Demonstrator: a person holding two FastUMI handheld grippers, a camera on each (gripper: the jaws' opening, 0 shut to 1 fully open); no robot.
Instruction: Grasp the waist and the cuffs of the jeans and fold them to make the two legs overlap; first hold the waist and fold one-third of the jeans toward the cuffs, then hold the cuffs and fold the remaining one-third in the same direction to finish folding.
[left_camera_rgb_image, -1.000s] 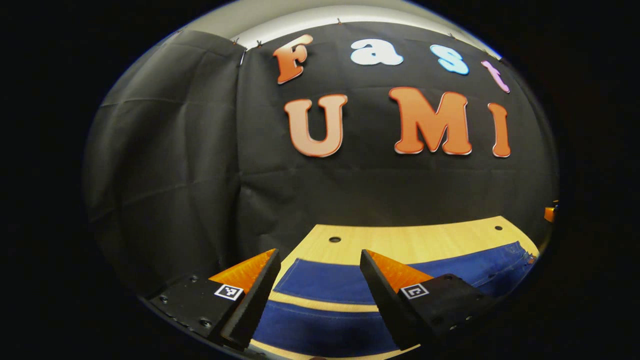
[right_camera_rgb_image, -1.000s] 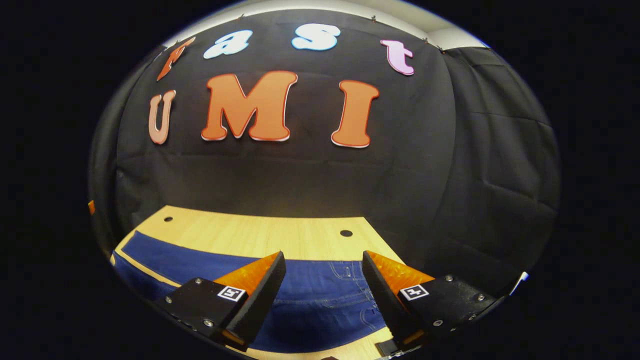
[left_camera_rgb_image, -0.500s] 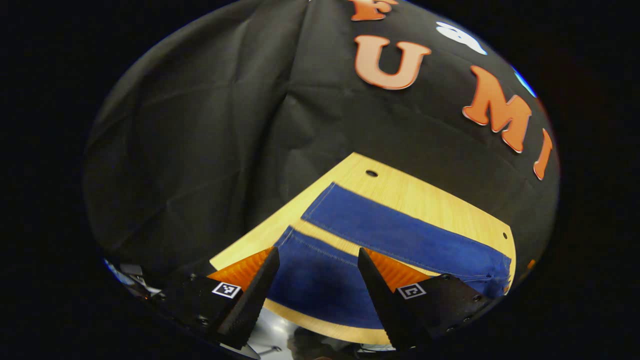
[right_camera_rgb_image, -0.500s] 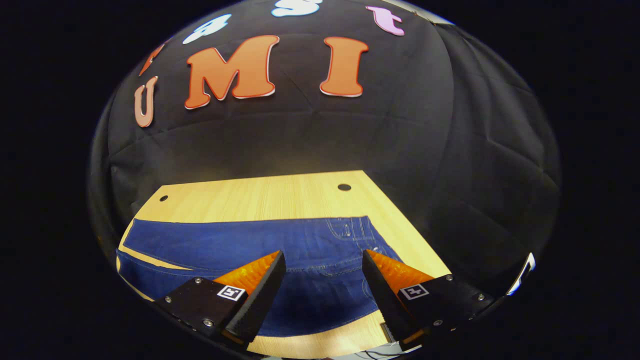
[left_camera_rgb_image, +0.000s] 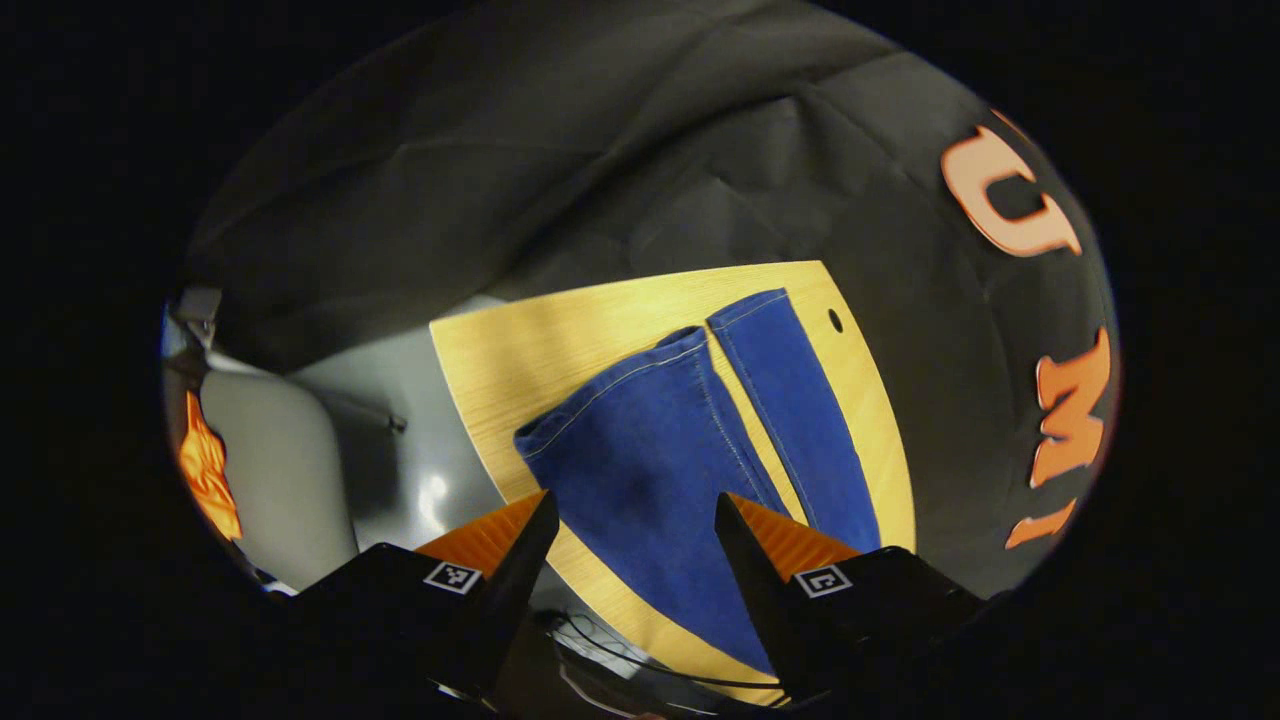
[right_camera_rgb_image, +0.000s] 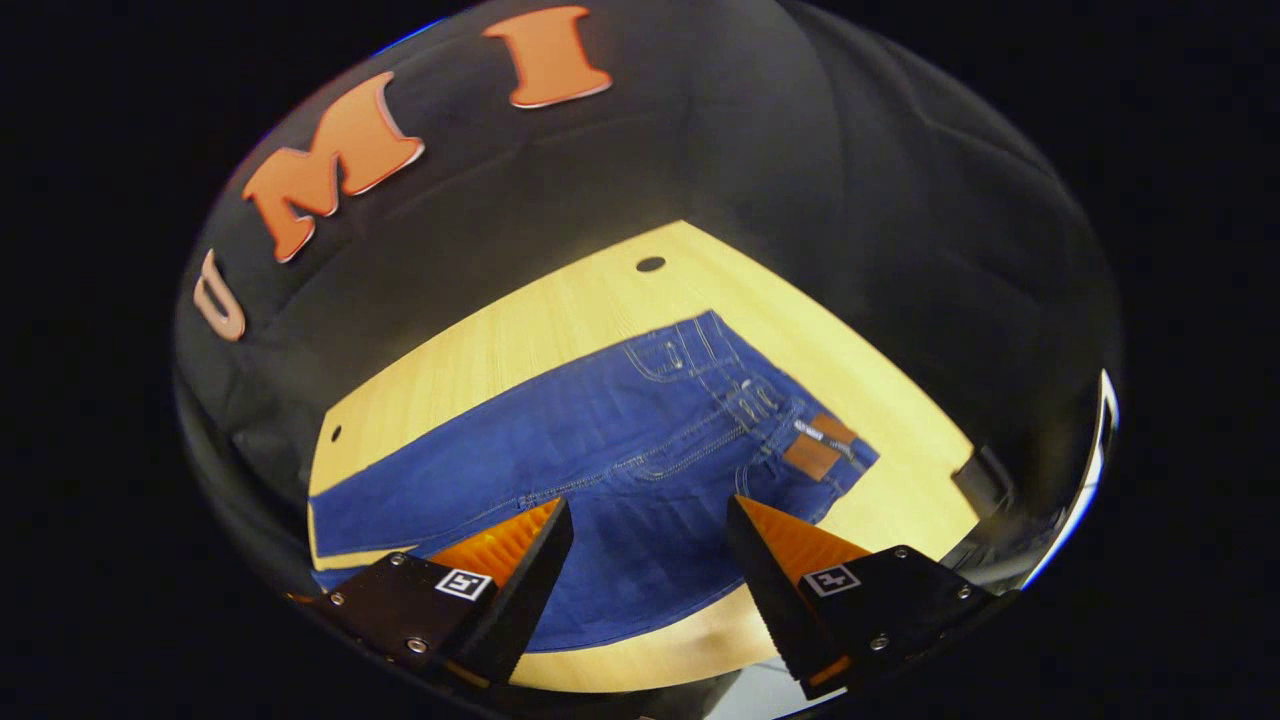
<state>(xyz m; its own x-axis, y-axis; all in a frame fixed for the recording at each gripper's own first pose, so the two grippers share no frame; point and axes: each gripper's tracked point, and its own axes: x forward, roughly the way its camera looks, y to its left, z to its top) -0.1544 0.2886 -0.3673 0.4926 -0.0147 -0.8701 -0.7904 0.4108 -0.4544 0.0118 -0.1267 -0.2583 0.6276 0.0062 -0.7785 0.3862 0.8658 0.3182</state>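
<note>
Jeans (right_camera_rgb_image: 620, 470) lie flat on the counter (right_camera_rgb_image: 560, 320), legs apart and unfolded, so the opening step is at hand: left tool (left_camera_rgb_image: 635, 545) and right tool (right_camera_rgb_image: 650, 550), both spread and empty, must next pinch cuffs and waist.

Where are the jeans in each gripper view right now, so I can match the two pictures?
Left gripper view: the jeans show their leg ends, two cuffs lying apart on the wooden table, centre of picture.
Right gripper view: the jeans show their waist end, with a brown patch, centre-right.
Shared landmark: the light wooden table with small round holes near its edge.
</note>
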